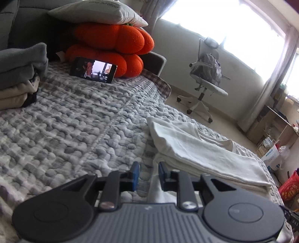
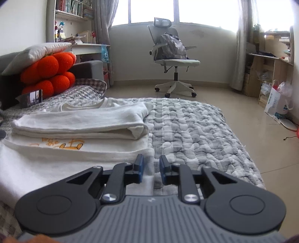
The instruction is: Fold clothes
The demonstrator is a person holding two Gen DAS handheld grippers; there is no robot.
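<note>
A white T-shirt (image 1: 201, 149) lies partly folded on the grey quilted bed (image 1: 74, 121). In the right wrist view the shirt (image 2: 78, 121) has its upper part folded over, and an orange print (image 2: 63, 144) shows on the layer below. My left gripper (image 1: 148, 173) is open, low over the bed at the shirt's near left edge, with white cloth under its jaws. My right gripper (image 2: 151, 170) is open at the shirt's near right edge, where the cloth meets the quilt (image 2: 196, 130). Neither holds anything.
A stack of folded grey and beige clothes (image 1: 18, 74) sits at the bed's far left. A phone (image 1: 93, 70) leans on orange cushions (image 1: 112, 46) under a white pillow (image 1: 97, 11). An office chair (image 2: 173, 56) with a bag stands on the floor by the window. Shelves (image 2: 269, 61) line the right wall.
</note>
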